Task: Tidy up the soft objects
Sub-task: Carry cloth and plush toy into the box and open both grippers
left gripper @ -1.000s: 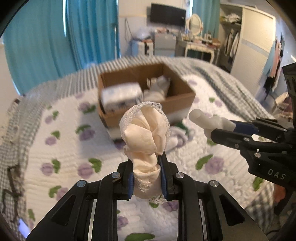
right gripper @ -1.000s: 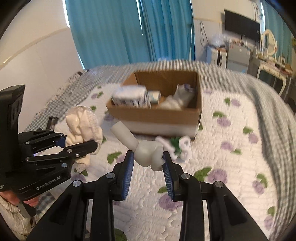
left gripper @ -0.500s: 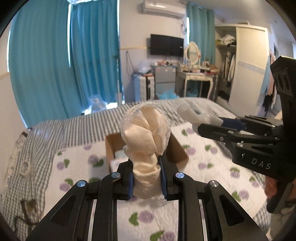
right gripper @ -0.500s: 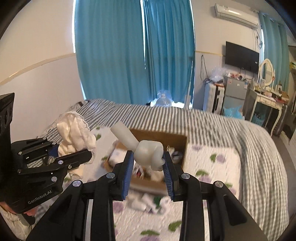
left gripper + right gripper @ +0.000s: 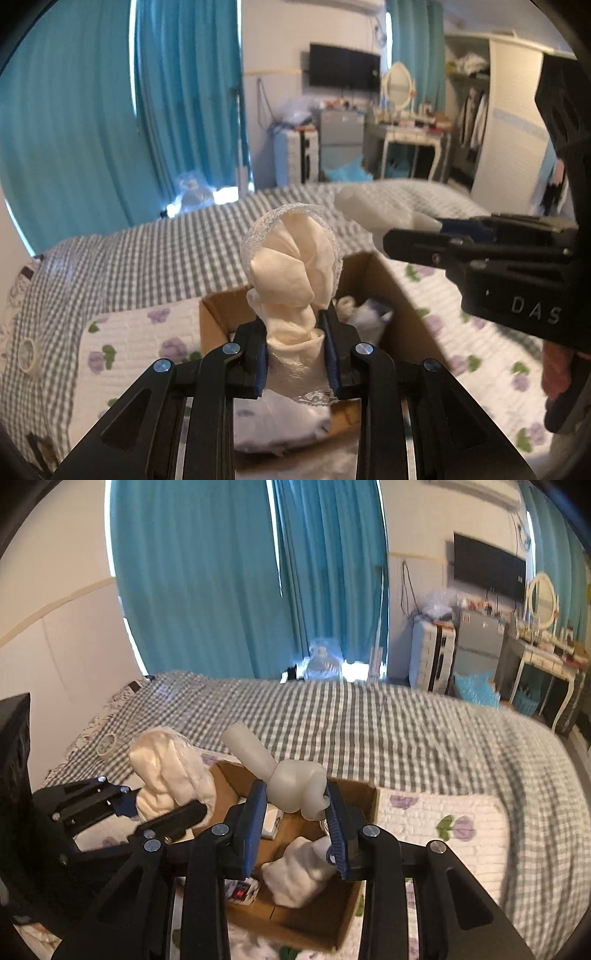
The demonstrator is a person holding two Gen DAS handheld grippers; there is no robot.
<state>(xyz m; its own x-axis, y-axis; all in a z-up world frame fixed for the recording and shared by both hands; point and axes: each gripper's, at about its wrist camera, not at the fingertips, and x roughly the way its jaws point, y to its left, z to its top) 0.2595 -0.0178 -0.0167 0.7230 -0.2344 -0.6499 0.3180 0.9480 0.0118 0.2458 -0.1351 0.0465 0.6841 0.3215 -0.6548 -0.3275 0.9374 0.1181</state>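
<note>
My left gripper (image 5: 295, 354) is shut on a cream lace-trimmed cloth bundle (image 5: 293, 266) and holds it above the near side of an open cardboard box (image 5: 391, 280). My right gripper (image 5: 293, 819) is shut on a white rolled sock (image 5: 288, 779) and holds it over the same box (image 5: 354, 915). The box holds white soft items (image 5: 299, 871) and a packet (image 5: 240, 891). The left gripper with its bundle (image 5: 166, 775) shows at the left of the right wrist view; the right gripper with its sock (image 5: 373, 210) shows at the right of the left wrist view.
The box sits on a white floral quilt (image 5: 129, 343) over a grey checked bedspread (image 5: 369, 723). Teal curtains (image 5: 221, 572), a TV (image 5: 343, 70), a dressing table (image 5: 410, 133) and a wardrobe (image 5: 513, 122) stand beyond the bed.
Both grippers have moved forward and tilted down over the box, still holding their items. The box now lies right beneath them.
</note>
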